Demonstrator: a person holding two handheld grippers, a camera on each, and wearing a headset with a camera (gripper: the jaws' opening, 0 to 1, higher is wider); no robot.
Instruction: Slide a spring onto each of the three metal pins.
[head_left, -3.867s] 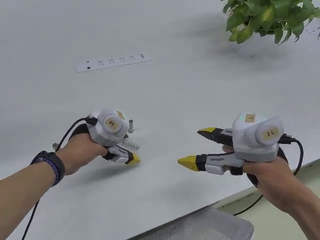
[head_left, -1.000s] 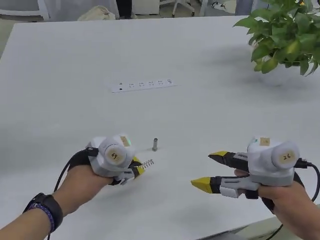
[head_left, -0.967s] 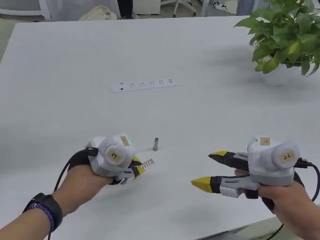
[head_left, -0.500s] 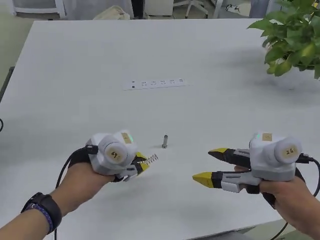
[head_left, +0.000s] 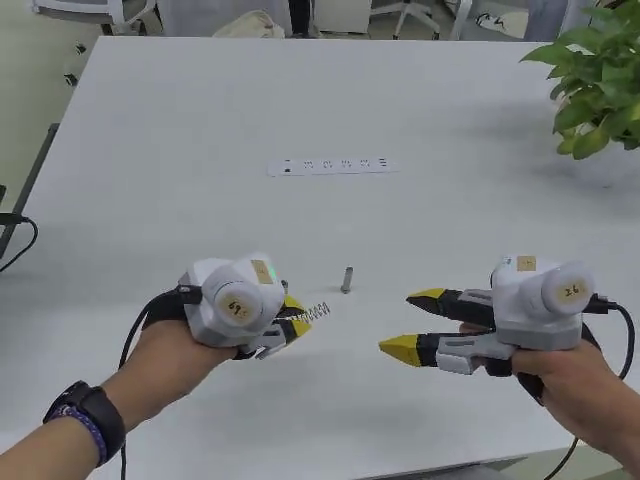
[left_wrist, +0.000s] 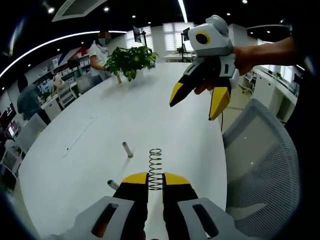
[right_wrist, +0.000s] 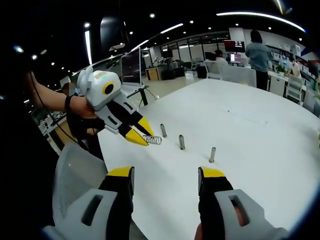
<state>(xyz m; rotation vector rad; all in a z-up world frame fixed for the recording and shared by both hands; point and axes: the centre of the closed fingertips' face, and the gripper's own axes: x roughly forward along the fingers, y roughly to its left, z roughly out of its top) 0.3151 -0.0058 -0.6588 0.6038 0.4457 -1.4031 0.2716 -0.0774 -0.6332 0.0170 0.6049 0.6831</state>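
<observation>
**Spring lifted clear in the left jaws, all three pins bare**

The spring (head_left: 317, 310) is now carried off the white table (head_left: 200, 130), whereas a few seconds ago it was down at the surface beside the lowered jaws. The left gripper (head_left: 298, 322) is clenched on one end of it, and the free coils are left sticking out straight ahead of the jaw tips. In the left gripper view one metal pin (left_wrist: 128, 149) is seen just ahead and to the left of the spring's free end, and a second pin (left_wrist: 113, 184) lies closer in, beside the left jaw. Three upright pins are counted in the right gripper view, and none is seen to carry a spring. The right gripper (head_left: 410, 322) is held released and empty, well apart to the right, with its jaws spread.

The pick-up is judged to be finished and the first threading not yet begun. The open coil end is judged to need lining up over a pin top before it is lowered
</observation>
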